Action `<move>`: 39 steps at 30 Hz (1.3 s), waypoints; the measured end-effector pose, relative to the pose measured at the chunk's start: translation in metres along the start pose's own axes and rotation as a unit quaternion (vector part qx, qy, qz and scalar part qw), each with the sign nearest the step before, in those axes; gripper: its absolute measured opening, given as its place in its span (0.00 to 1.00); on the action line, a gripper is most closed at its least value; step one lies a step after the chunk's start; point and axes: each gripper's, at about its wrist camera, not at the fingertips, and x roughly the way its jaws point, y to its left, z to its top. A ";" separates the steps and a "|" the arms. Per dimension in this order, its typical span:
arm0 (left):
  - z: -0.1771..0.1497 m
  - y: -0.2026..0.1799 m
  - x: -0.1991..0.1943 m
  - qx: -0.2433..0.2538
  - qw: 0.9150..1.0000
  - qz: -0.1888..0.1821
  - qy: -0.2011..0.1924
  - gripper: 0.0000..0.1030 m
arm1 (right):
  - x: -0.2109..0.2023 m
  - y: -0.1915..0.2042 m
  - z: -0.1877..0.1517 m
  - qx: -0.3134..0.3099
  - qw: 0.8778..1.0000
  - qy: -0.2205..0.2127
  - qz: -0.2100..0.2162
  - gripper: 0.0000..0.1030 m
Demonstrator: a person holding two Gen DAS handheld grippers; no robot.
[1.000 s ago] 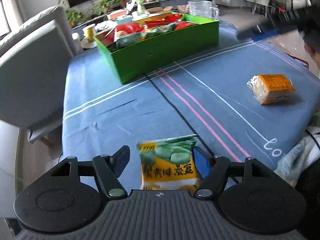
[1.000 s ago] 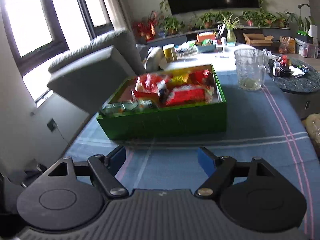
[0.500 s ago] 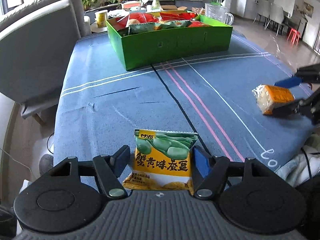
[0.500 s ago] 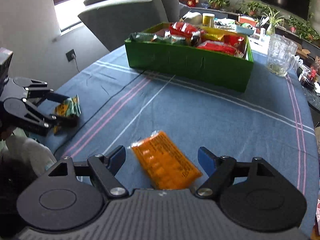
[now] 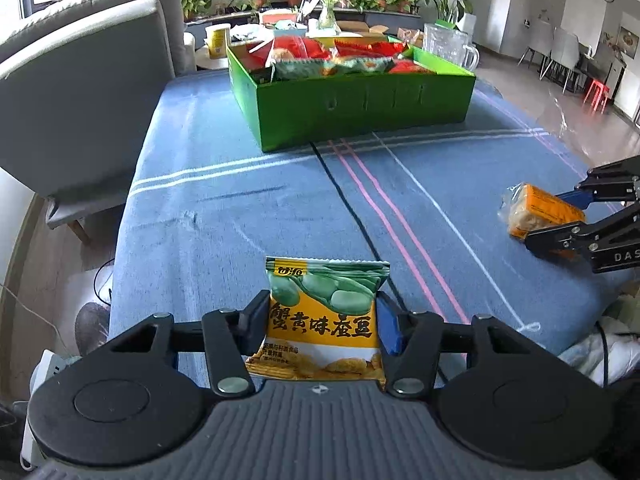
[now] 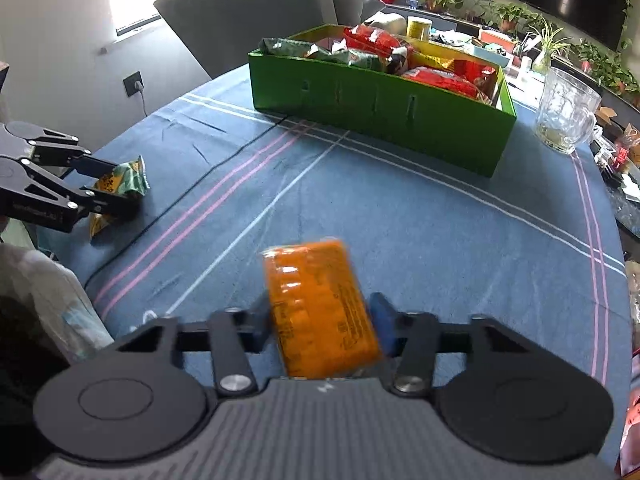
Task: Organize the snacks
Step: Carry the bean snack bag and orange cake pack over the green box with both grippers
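Changes since the earlier frames. The left gripper [image 5: 322, 322] now has its jaws closing on the green-and-yellow bean packet [image 5: 322, 316], both pads at the packet's sides where a gap stood on each side a second ago. The right gripper [image 6: 320, 322], which earlier faced only bare blue cloth and the green box [image 6: 380, 108], now straddles the orange cracker pack [image 6: 320, 312], jaws closing and pads touching its sides; the pack appears blurred.

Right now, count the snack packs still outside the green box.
2. The yellow-green bean pack sits between the closing jaws of the left gripper; the orange cracker pack sits between the closing jaws of the right gripper. Others may lie out of view.
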 end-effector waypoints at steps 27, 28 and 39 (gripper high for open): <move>0.100 -0.039 -0.021 0.010 0.992 -0.027 -0.121 0.50 | -0.034 -0.025 0.067 0.118 0.983 -0.139 -0.005 0.67; 0.106 -0.041 -0.020 0.010 0.991 -0.028 -0.127 0.50 | -0.036 -0.027 0.070 0.123 0.982 -0.145 -0.006 0.67; 0.149 -0.040 -0.010 -0.002 0.988 -0.026 -0.149 0.50 | -0.039 -0.054 0.102 0.170 0.968 -0.184 -0.010 0.67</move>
